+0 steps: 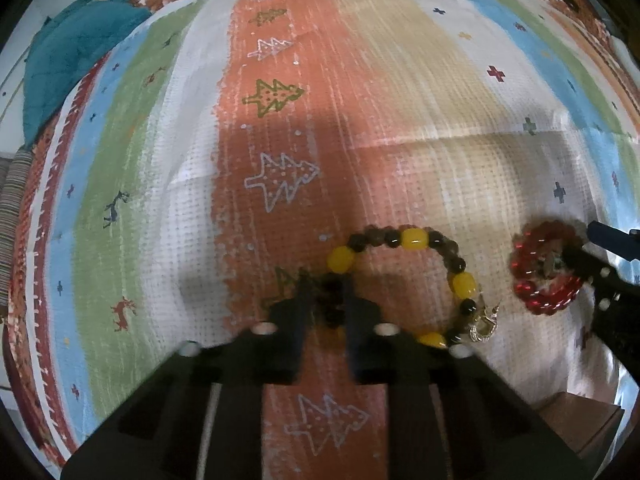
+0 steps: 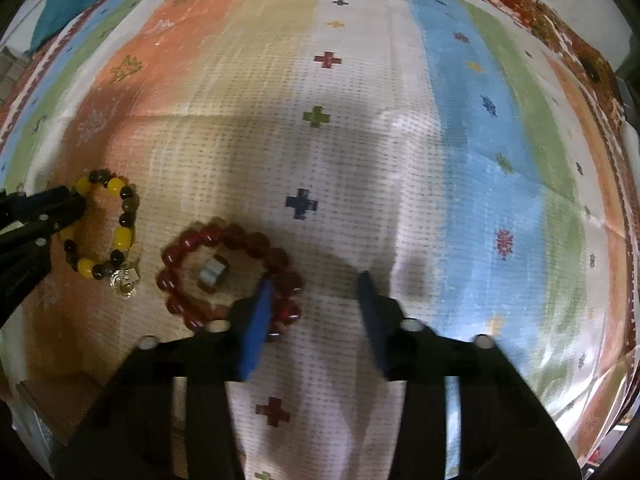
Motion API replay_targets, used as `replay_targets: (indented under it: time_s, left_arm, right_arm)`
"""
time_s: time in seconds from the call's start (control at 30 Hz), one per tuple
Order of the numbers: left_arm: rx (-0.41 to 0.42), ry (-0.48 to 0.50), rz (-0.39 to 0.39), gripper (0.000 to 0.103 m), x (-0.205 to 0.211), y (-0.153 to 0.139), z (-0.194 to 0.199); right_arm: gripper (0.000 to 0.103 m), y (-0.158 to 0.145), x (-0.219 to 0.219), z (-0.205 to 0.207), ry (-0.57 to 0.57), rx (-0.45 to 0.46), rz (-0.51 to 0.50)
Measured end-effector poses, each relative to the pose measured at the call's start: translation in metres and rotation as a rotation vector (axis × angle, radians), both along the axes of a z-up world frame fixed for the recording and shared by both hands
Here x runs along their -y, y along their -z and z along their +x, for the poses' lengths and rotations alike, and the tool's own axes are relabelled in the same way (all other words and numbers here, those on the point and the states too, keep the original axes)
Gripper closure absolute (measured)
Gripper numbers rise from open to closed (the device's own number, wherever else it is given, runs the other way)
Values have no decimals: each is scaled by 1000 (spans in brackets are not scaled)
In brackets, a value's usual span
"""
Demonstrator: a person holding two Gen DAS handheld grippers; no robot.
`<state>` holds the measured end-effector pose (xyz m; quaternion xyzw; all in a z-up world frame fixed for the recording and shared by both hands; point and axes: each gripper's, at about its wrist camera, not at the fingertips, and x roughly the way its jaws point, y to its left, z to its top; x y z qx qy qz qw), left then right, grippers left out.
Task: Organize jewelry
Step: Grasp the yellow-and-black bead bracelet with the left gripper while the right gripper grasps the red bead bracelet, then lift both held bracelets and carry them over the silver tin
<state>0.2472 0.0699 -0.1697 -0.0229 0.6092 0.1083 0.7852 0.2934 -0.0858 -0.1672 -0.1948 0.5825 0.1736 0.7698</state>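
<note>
Between its narrowly parted fingers, the left hand-held gripper (image 1: pixel 327 300) pinches the dark beads of the yellow-and-brown bracelet (image 1: pixel 416 280) on its near-left arc; the right hand-held gripper (image 2: pixel 316 292) gapes wide, holding nothing, one finger over the red bracelet (image 2: pixel 228 276) encircling a small ring (image 2: pixel 213 274). Beads look light, hard, slippery on floppy string, so grip across beads, away from the dangling charm (image 1: pixel 484 326). Striped patterned cloth (image 2: pixel 360 120) covers the table; teal fabric (image 1: pixel 76 52) far left.
</note>
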Motion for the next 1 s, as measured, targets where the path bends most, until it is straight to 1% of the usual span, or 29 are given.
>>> replay_targets:
  time_s: [0.03, 0.07, 0.23, 0.4, 0.73, 1.0]
  left_arm:
    - [-1, -1, 1, 93, 0, -1, 0]
    - [-3, -3, 0, 94, 1, -1, -1]
    - [14, -1, -3, 94, 6, -11, -5]
    - [60, -1, -17, 94, 10, -30, -10]
    - [103, -1, -38, 94, 12, -52, -20]
    - [137, 9, -41, 94, 17, -67, -29]
  right_arm:
    - [83, 0, 1, 0, -3, -1, 3]
    - [88, -1, 1, 1, -5, -4, 9]
    - [89, -9, 6, -2, -18, 10, 21]
    - [89, -28, 9, -11, -24, 46, 35]
    - [89, -58, 13, -36, -56, 88, 64]
    - [89, -68, 18, -40, -54, 106, 65]
